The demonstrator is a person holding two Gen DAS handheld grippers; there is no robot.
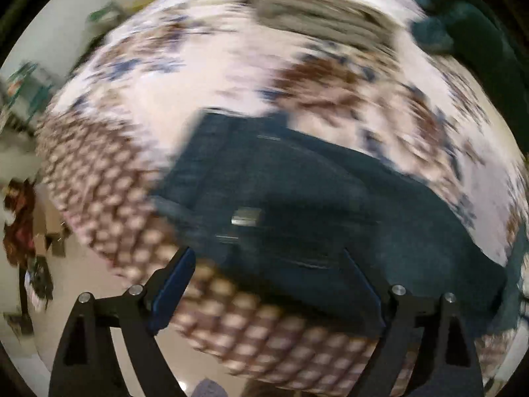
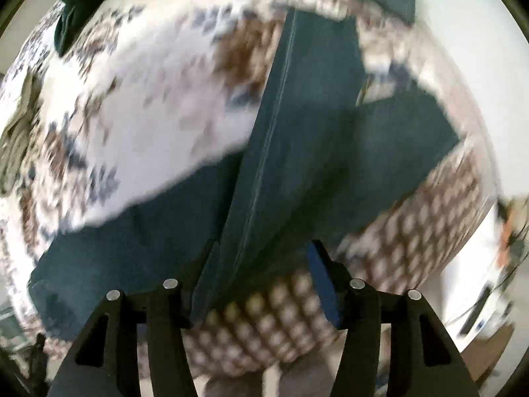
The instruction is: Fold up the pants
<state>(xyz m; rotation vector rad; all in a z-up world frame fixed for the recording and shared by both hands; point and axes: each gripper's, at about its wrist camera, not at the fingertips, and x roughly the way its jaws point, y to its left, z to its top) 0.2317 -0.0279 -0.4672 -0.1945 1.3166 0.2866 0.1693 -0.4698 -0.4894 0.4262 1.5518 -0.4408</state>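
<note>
1. Your left gripper [image 1: 271,284] has its fingers spread wide with nothing between them, above the near edge of the pants [image 1: 297,198].
2. Your right gripper [image 2: 261,274] is also wide open and empty; a pant leg runs up past its left finger [image 2: 201,284], but whether they touch is lost in blur.
3. The pants [image 2: 297,132] lie on the patterned bed [image 1: 132,198], one leg laid across the other, so a first fold looks begun.
4. Squaring and further folds seem left.
5. Beyond, a folded pile [image 1: 320,13] and dark green cloth [image 1: 469,26] rest on the bed.
</note>
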